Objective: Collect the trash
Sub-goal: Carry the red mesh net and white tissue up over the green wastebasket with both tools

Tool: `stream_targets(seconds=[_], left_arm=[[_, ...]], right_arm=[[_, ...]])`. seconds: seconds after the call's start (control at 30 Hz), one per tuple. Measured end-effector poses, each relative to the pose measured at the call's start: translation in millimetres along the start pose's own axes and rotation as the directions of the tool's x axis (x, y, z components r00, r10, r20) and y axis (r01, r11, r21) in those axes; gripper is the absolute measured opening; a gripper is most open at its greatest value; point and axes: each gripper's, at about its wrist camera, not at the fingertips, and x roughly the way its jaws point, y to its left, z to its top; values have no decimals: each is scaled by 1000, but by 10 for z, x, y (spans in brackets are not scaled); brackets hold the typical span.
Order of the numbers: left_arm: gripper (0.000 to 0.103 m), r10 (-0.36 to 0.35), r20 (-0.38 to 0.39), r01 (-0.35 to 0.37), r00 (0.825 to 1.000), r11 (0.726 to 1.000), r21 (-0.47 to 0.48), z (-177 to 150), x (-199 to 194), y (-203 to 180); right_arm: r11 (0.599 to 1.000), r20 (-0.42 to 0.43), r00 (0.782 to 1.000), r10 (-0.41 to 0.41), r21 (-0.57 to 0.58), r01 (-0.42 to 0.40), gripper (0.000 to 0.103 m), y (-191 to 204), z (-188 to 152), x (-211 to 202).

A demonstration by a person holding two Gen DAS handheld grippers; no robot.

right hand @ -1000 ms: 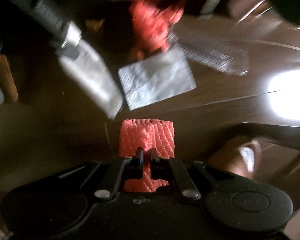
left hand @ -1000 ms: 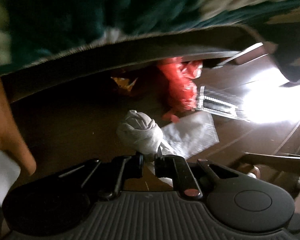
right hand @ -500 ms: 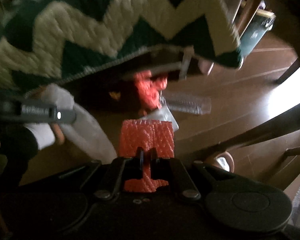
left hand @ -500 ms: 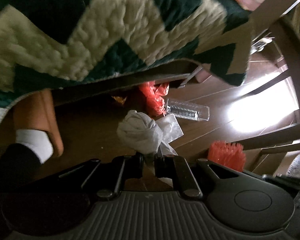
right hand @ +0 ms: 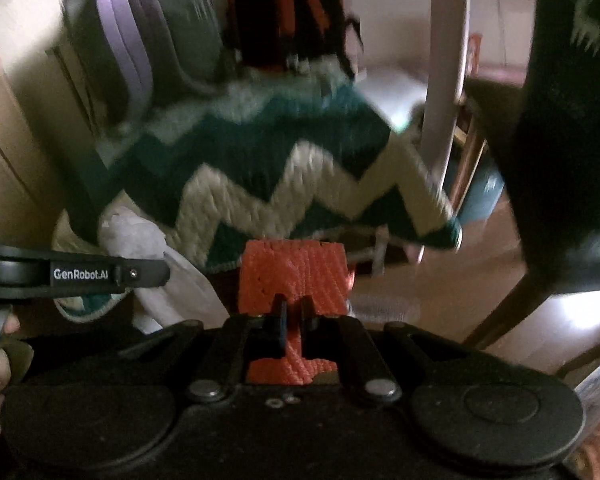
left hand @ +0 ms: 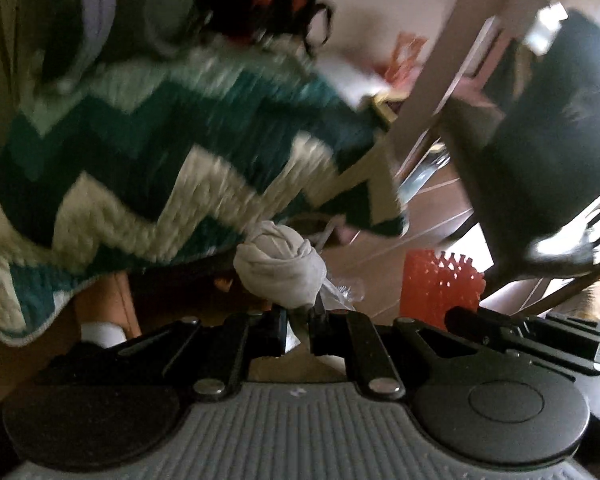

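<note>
My left gripper point(left hand: 300, 312) is shut on a crumpled white wad of tissue point(left hand: 280, 268) and holds it up in the air. My right gripper point(right hand: 294, 306) is shut on an orange spiky plastic piece point(right hand: 292, 272), which also shows at the right of the left wrist view point(left hand: 440, 288). The left gripper's arm point(right hand: 72, 274) and its white wad point(right hand: 156, 264) show at the left of the right wrist view. A clear plastic tray point(right hand: 384, 308) lies on the floor behind the orange piece.
A green and cream zigzag blanket point(left hand: 140, 176) hangs over a sofa edge ahead. A dark chair point(left hand: 540, 152) and its legs stand at the right. A pale table leg point(right hand: 446, 80) rises behind the blanket. A foot in an orange slipper point(left hand: 108, 312) is low left.
Both grippers have lifted away from the floor with their loads. The floor trash under the sofa has dropped out of view and the blanket now fills the middle.
</note>
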Motion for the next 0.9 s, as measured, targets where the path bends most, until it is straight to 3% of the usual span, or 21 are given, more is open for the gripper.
stream_targets(seconds=[0.23,0.4,0.6,0.7,0.9], left_arm=[[10,-52,133,40,990,995,94,220,-585,-514],[10,-93,213,55,973,983,176,391,-893,-894],[10,-146,297,63,944,960,272,725,-1178,-1412],[10,-169,331,64,928,950,306,912,-1252,-1669],[10,-220,380,66,898,923,379,1324,-1318,-2243]], right_arm=[[1000,157,987,17,-16,-15,5,-190,223,-672],[1000,263,965,8,-31,1,5,-370,417,-1116],[999,383,924,-14,-36,30,6,-655,711,-1565],[995,440,896,-57,-51,89,6,-816,861,-1743],[991,510,853,-113,-7,135,5,-1260,1150,-2027]])
